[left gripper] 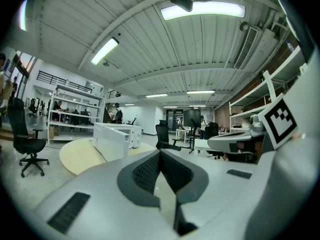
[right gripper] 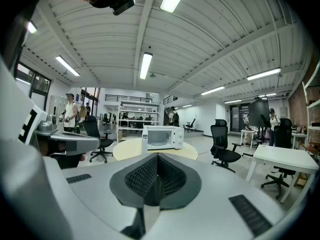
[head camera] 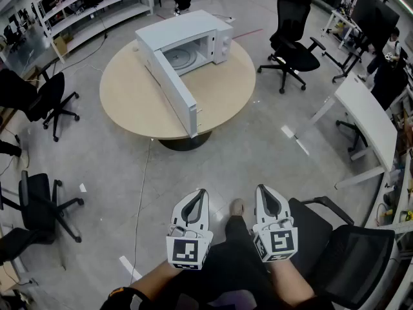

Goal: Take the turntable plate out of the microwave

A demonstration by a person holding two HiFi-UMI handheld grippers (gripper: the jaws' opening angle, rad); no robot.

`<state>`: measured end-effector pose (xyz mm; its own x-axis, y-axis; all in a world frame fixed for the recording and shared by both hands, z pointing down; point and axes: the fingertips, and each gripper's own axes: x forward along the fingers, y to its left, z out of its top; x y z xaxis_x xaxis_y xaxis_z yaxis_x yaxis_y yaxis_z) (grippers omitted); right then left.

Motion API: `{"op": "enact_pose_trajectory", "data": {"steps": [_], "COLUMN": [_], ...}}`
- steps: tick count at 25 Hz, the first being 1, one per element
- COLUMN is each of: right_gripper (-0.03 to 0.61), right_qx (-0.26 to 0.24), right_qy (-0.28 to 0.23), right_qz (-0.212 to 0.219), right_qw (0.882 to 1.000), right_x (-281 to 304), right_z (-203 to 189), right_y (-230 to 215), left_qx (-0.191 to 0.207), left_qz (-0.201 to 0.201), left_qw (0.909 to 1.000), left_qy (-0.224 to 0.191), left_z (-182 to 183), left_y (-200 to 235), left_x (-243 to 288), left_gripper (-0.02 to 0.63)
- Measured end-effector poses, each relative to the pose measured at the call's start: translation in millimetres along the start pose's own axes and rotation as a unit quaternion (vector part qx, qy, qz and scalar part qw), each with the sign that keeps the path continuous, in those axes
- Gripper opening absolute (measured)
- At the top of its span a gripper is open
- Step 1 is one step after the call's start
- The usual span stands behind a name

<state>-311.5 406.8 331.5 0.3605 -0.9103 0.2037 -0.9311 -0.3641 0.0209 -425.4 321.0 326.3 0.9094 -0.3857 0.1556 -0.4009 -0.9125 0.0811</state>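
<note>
Microwave stands on the round desk in the head view, its door swung open, and we see the turntable plate lying inside it. The left tool and the right tool are low in the picture, well apart from the desk. The cube of each carries a black-and-white square marker. In the left gripper view the jaws are pressed together with nothing between. In the right gripper view the jaws are closed and empty too, the microwave far ahead.
</note>
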Motion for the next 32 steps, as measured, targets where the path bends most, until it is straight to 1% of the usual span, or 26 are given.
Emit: {"op": "enact_pose_trajectory", "data": {"steps": [6, 9, 12, 17, 22, 26, 30, 32], "right_gripper": [0.015, 0.015, 0.015, 0.015, 0.015, 0.015, 0.015, 0.015], "right_qx": [0.009, 0.014, 0.017, 0.022, 0.005, -0.010, -0.019, -0.029], "right_qy": [-0.007, -0.003, 0.005, 0.005, -0.009, -0.015, -0.018, -0.018], "right_qz": [0.011, 0.024, 0.040, 0.059, 0.084, 0.104, 0.129, 0.144], "right_qw": [1.000, 1.000, 0.999, 0.998, 0.996, 0.994, 0.991, 0.989], "right_x": [53, 89, 126, 181, 223, 255, 288, 310], "right_z": [7, 8, 10, 18, 29, 43, 54, 57], "right_y": [-47, -80, -118, -181, -232, -251, -255, -253], "left_qx": [0.007, 0.009, 0.006, -0.002, -0.013, -0.027, -0.061, -0.069], "left_qz": [0.013, 0.024, 0.037, 0.058, 0.086, 0.114, 0.147, 0.163], "left_qw": [0.9999, 0.9997, 0.9992, 0.9980, 0.9961, 0.9931, 0.9872, 0.9841], "left_qy": [0.002, -0.002, 0.015, 0.023, 0.016, 0.010, 0.013, 0.012], "left_z": [12, 22, 30, 44, 55, 67, 68, 66], "left_y": [3, 3, 1, -3, -3, 10, 34, 50], "left_x": [63, 112, 166, 252, 316, 342, 364, 377], "left_gripper": [0.048, 0.048, 0.048, 0.048, 0.048, 0.048, 0.048, 0.048]}}
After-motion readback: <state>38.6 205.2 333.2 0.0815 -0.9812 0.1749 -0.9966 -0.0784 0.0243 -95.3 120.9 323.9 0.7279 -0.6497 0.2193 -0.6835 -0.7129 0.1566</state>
